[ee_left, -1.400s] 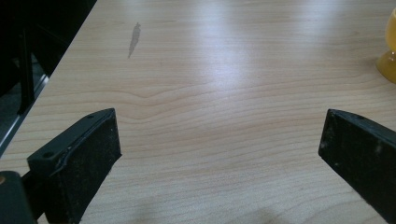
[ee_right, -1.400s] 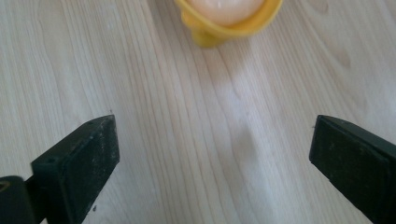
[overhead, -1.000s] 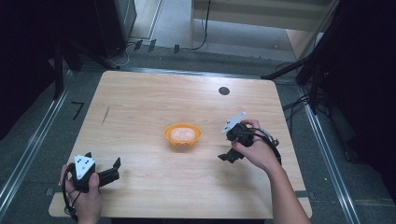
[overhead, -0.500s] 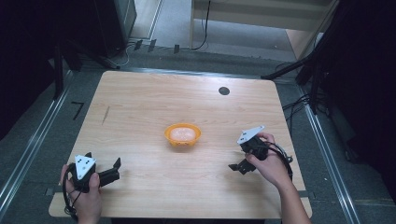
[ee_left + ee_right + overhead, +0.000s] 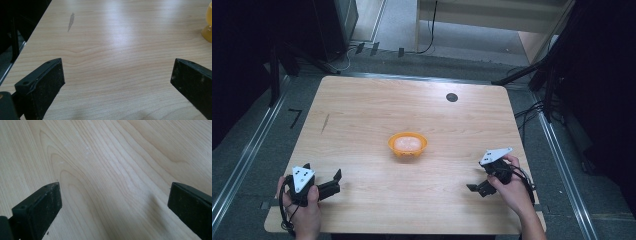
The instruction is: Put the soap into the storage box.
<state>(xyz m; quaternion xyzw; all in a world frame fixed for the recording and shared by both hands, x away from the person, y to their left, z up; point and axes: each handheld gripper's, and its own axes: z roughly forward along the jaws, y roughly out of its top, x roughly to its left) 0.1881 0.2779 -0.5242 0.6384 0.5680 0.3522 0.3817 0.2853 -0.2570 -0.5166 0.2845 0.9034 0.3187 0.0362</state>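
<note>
An orange bowl [image 5: 407, 144] with a pale, whitish filling sits at the middle of the wooden table [image 5: 362, 110]. My left gripper [image 5: 332, 181] rests near the table's front left corner, held by a hand, jaws wide open over bare wood. In the left gripper view [image 5: 117, 75] the bowl's orange side [image 5: 207, 25] shows at the far right edge. My right gripper [image 5: 476, 189] is at the front right, tilted down toward the table, open with nothing between its jaws. The right gripper view [image 5: 113, 200] looks down on bare wood grain.
A small black round disc [image 5: 452, 97] lies near the table's far edge. A thin dark mark [image 5: 325, 123] streaks the wood at the left, also seen as the dark mark [image 5: 71, 21] in the left gripper view. Metal rails and cables run around the table.
My right gripper has drawn back from beside the bowl toward the front right of the table and lowered. The left gripper has stayed in place.
</note>
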